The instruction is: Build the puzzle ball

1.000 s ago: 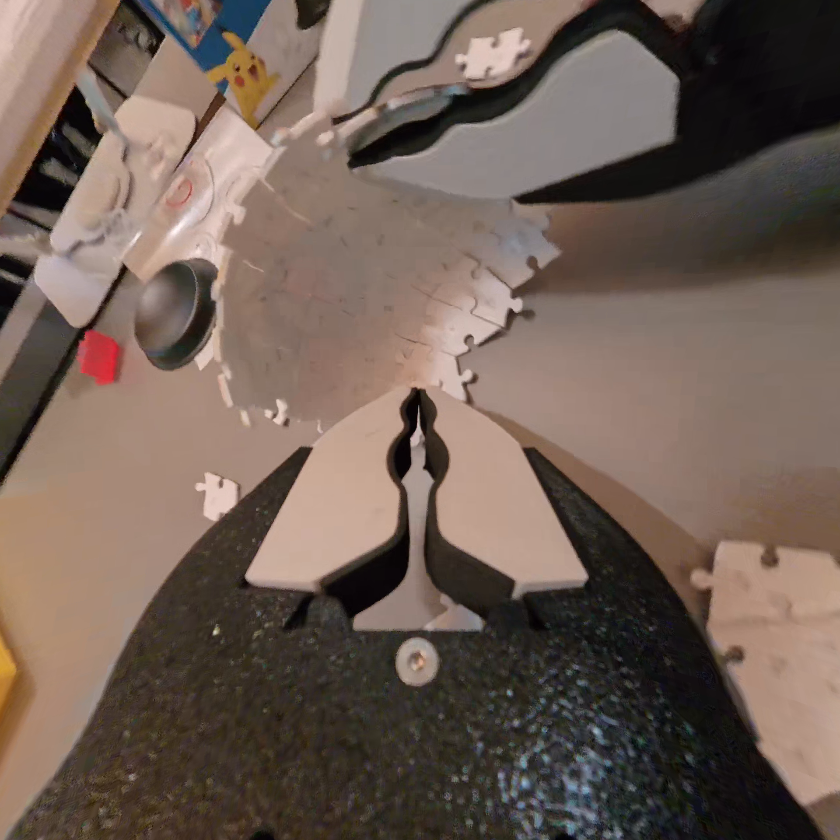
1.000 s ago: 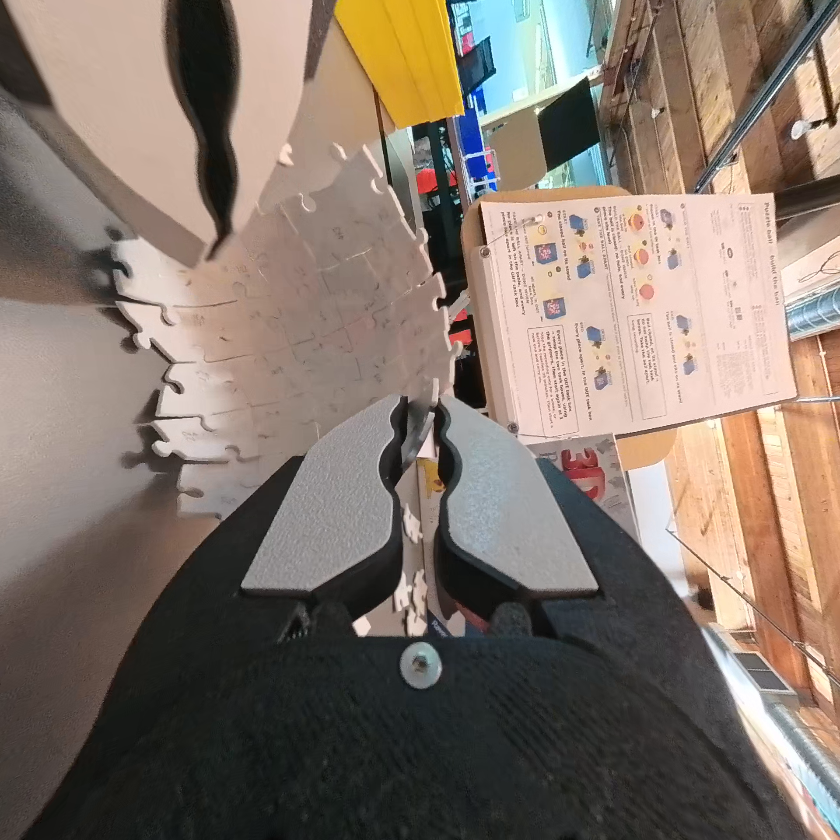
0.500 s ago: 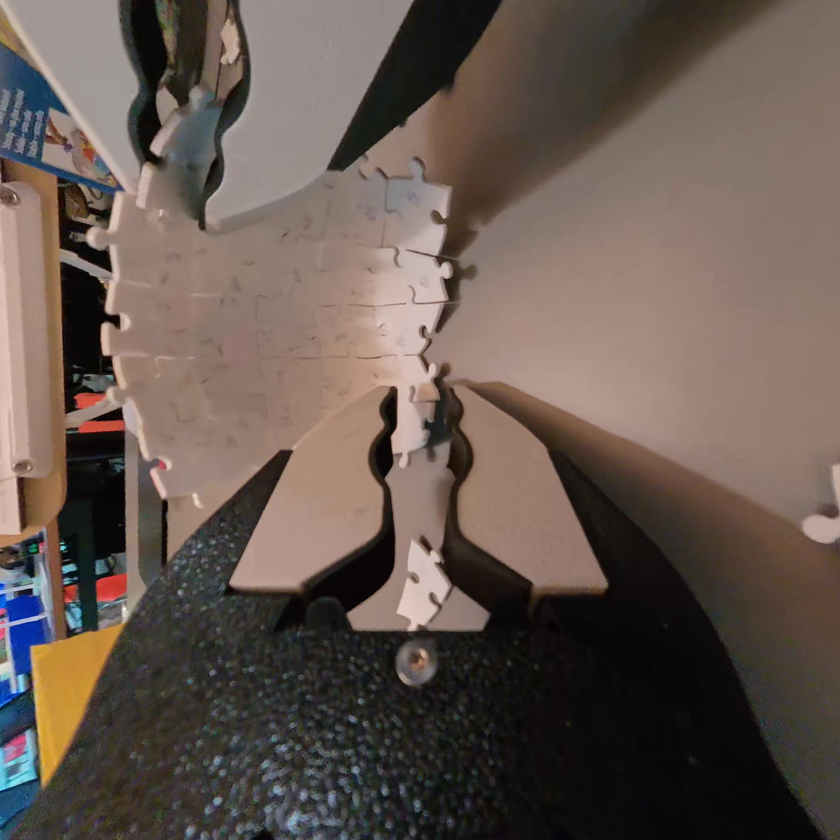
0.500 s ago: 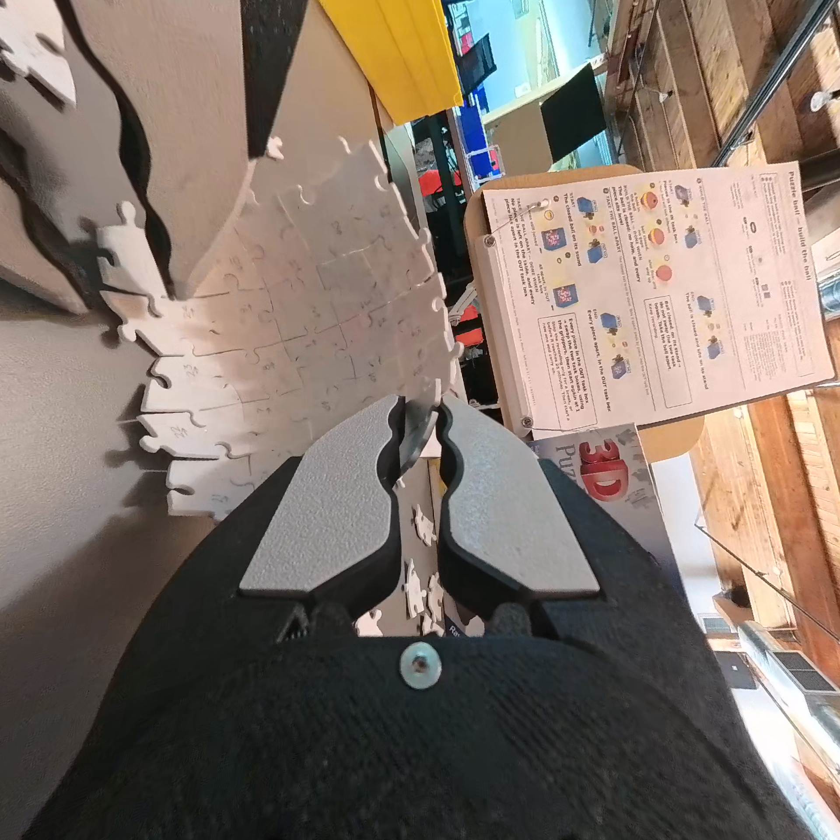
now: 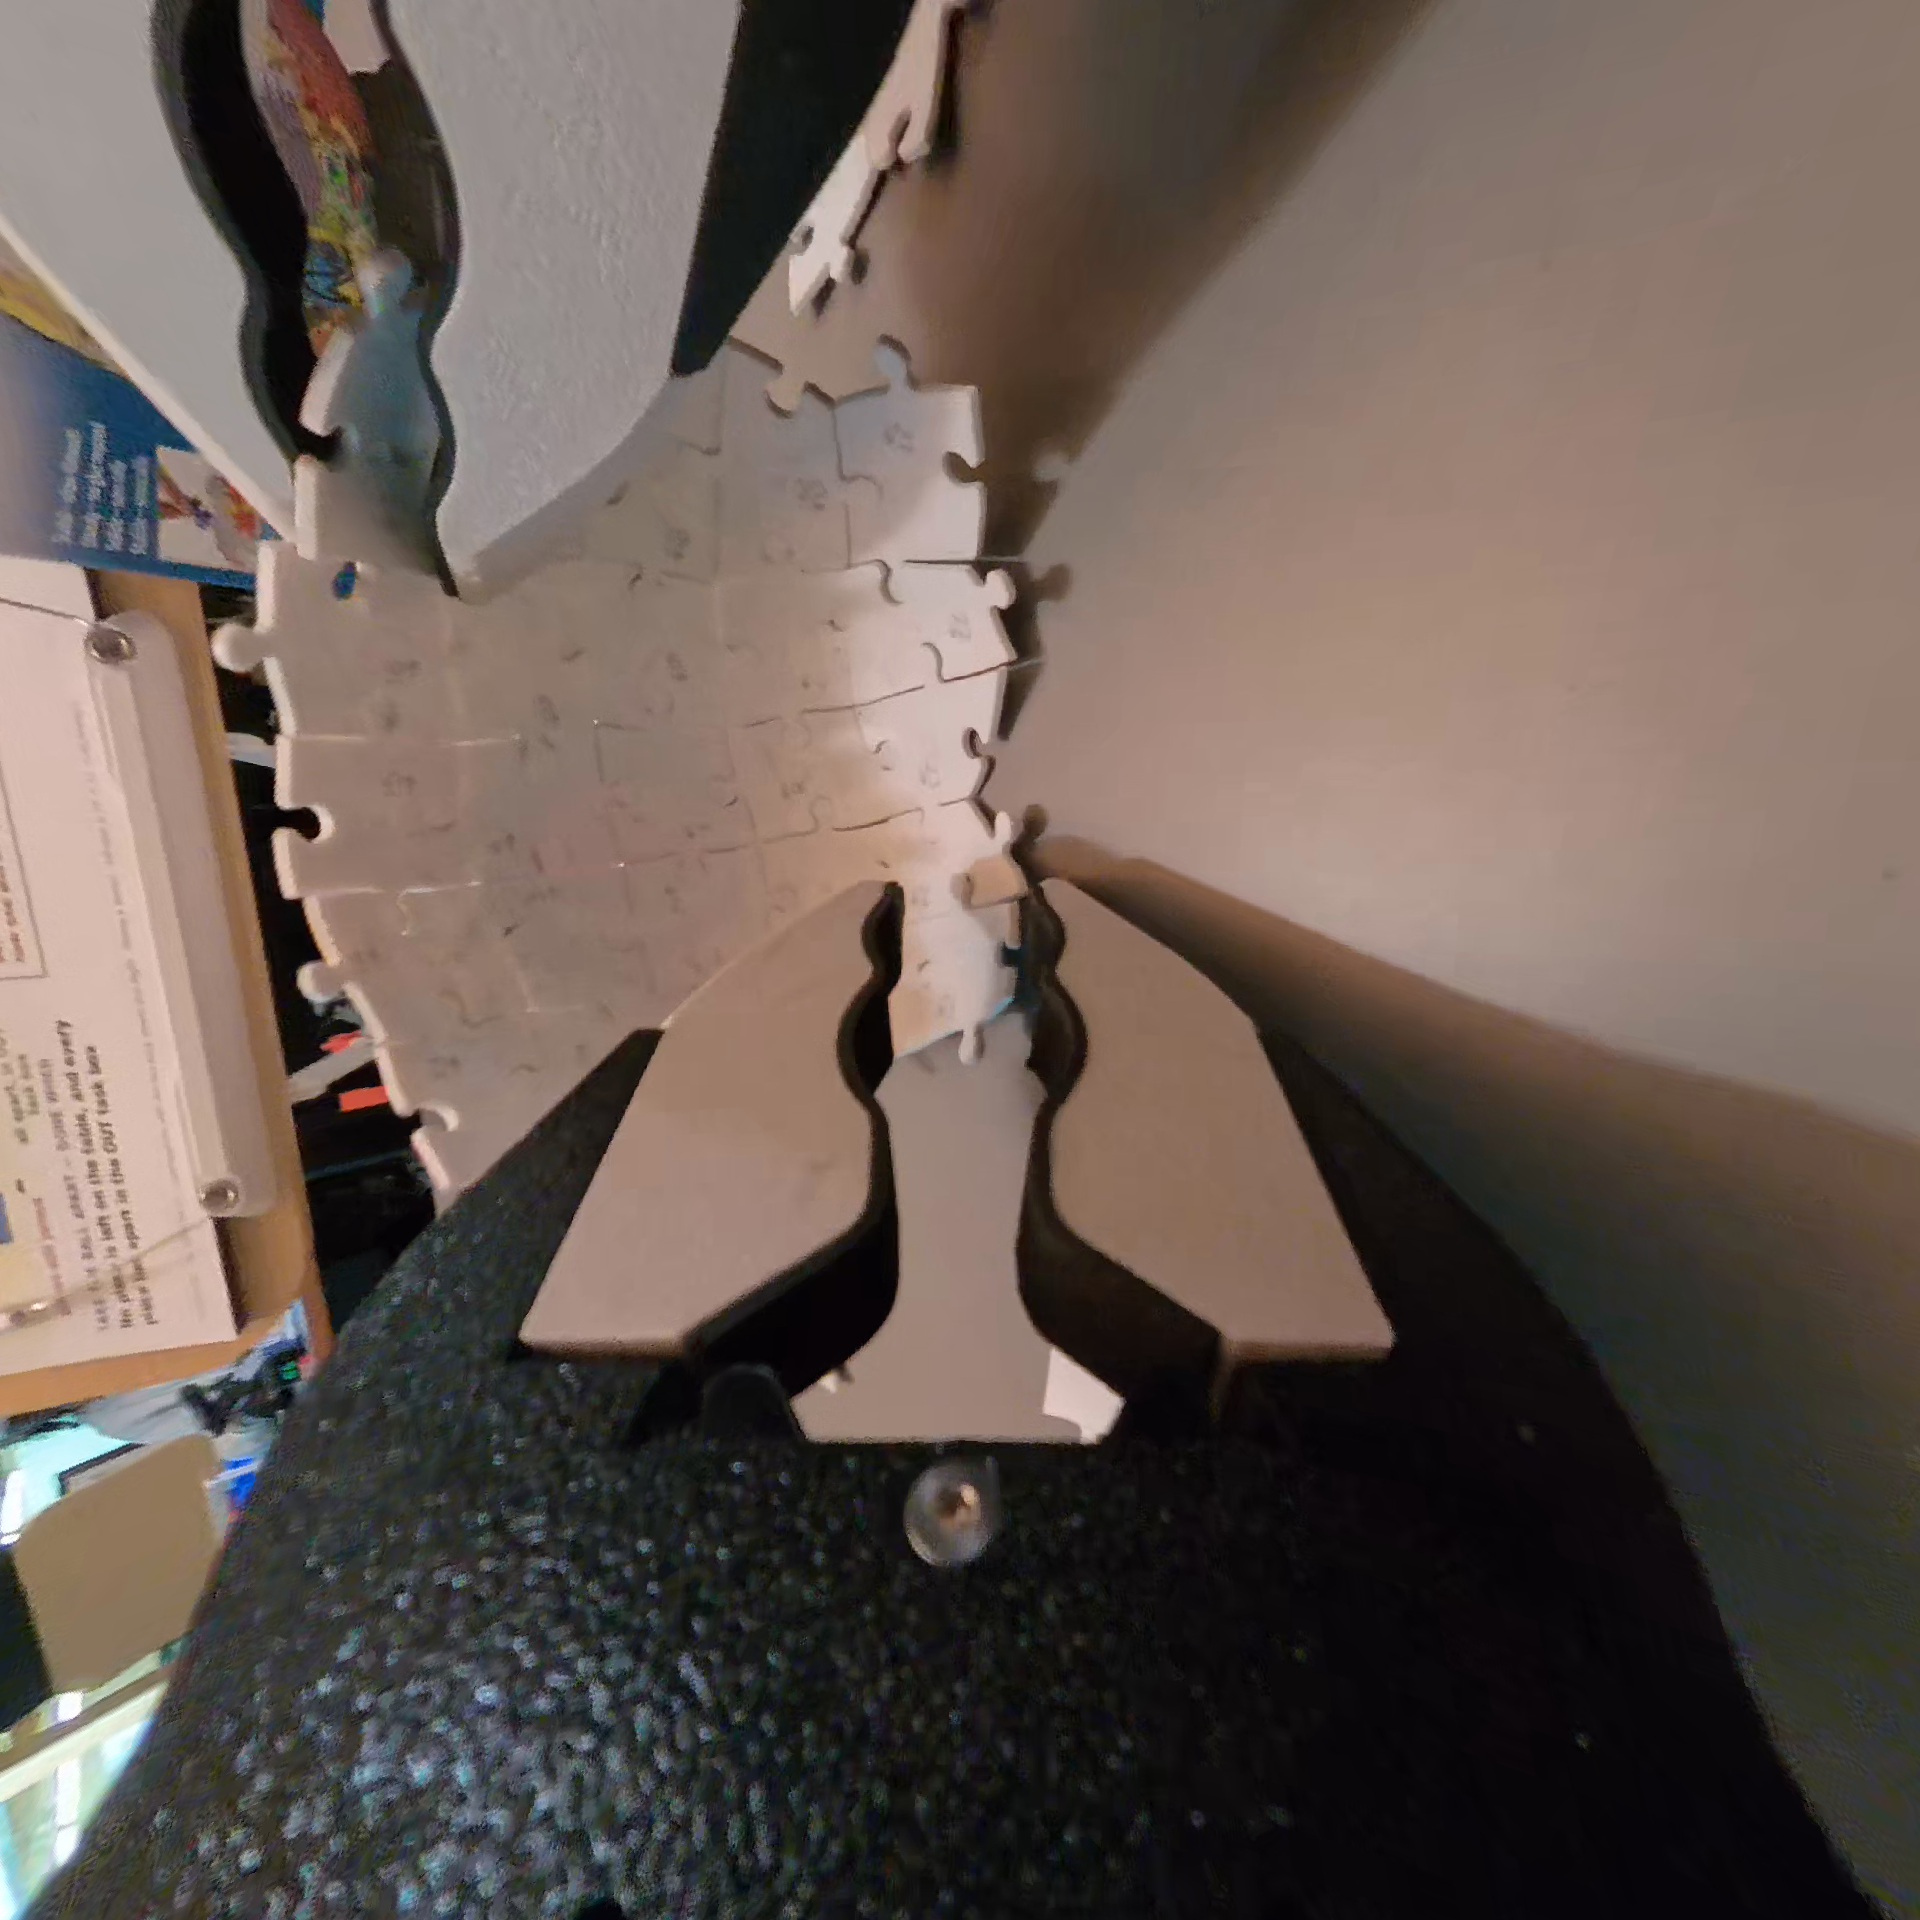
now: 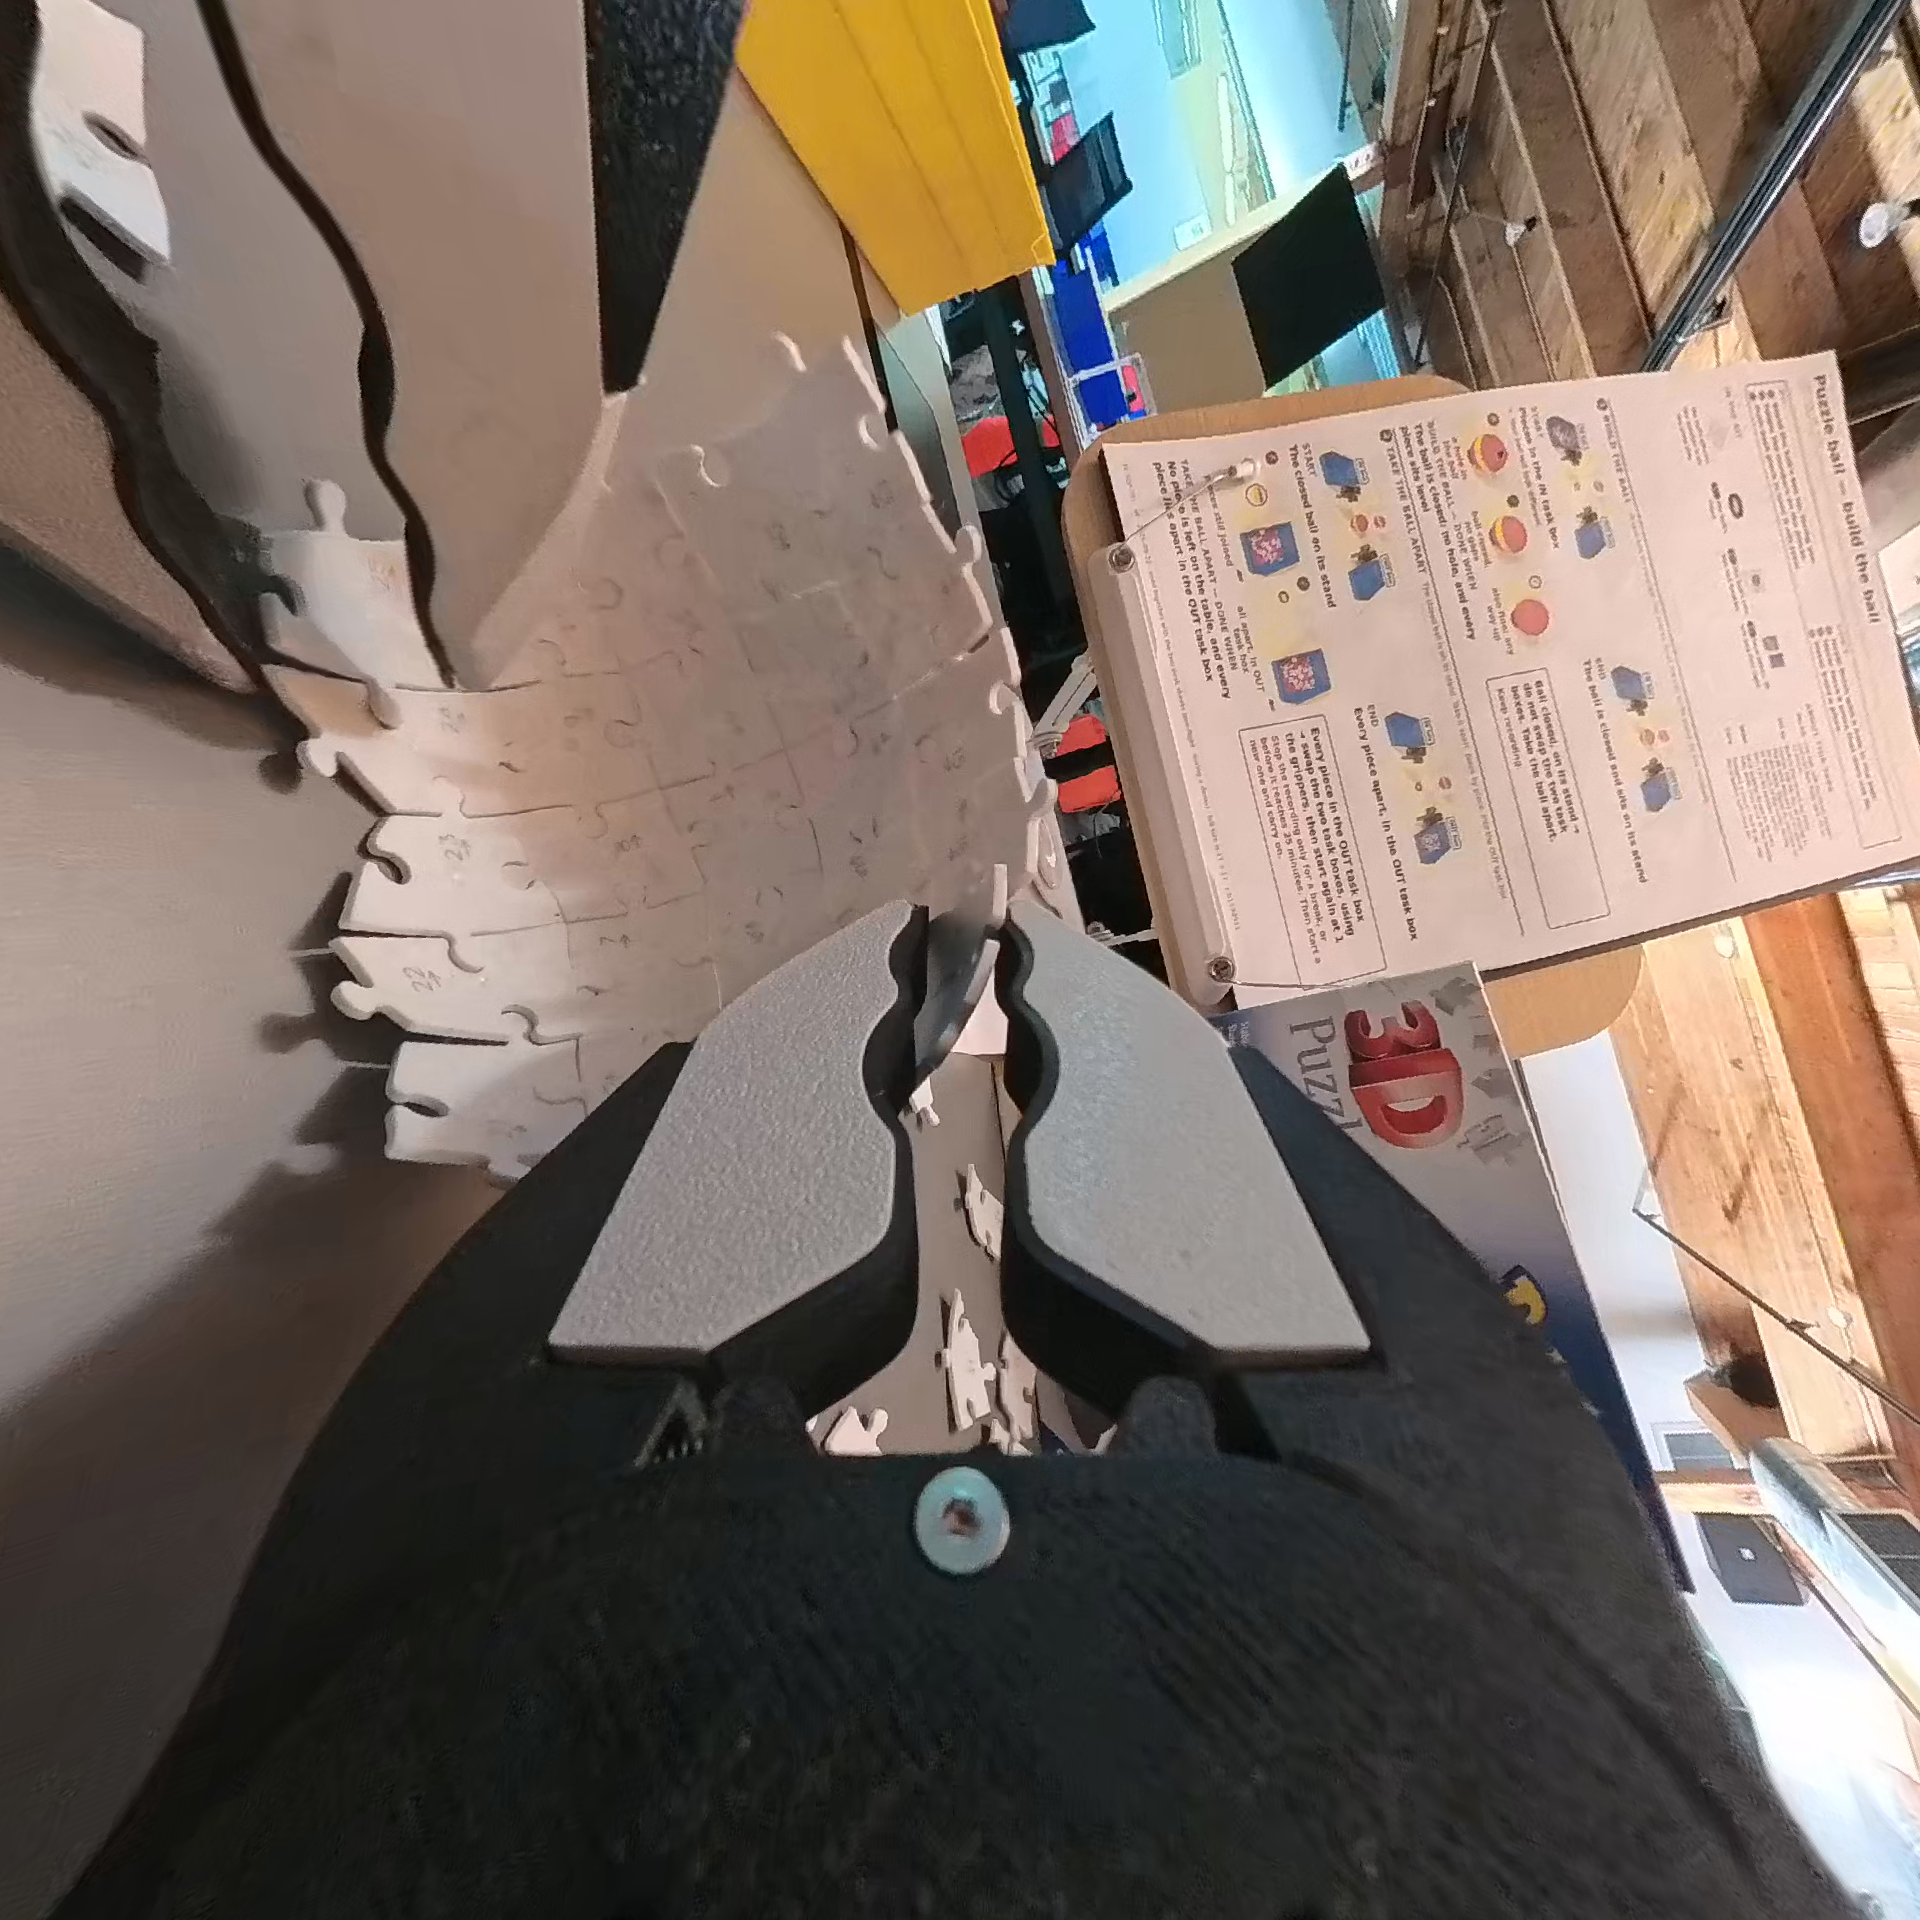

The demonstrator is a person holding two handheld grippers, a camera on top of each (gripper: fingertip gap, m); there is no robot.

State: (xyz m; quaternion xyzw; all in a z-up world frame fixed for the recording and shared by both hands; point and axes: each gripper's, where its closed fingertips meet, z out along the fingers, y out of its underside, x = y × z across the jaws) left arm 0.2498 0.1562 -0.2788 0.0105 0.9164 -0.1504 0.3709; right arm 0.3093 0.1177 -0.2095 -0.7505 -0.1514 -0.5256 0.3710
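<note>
A curved shell of joined white puzzle pieces point(image 5: 644, 727) stands on edge on the grey table point(image 5: 1455, 520). My left gripper point(image 5: 966, 899) is open. The shell's lower edge piece point(image 5: 951, 977) stands between its pads, with a dark gap on the left side. My right gripper point(image 6: 963, 920) is shut on the shell's far rim piece point(image 6: 951, 977), seen edge-on between its pads. The shell point(image 6: 727, 707) fills the middle of the right wrist view. The right gripper also shows in the left wrist view point(image 5: 364, 468), and the left gripper shows in the right wrist view point(image 6: 343, 623).
A printed sheet on a wooden board point(image 6: 1455, 675) and a puzzle box point(image 6: 1403, 1091) stand past the shell. A yellow bin point(image 6: 904, 135) is farther back. Loose white pieces point(image 6: 966, 1340) lie below my right jaws. Left tips to right tips: about 10 cm.
My left gripper went from shut to open and swung round to the shell's lower edge, which now stands between its pads. The right gripper kept its hold on the rim.
</note>
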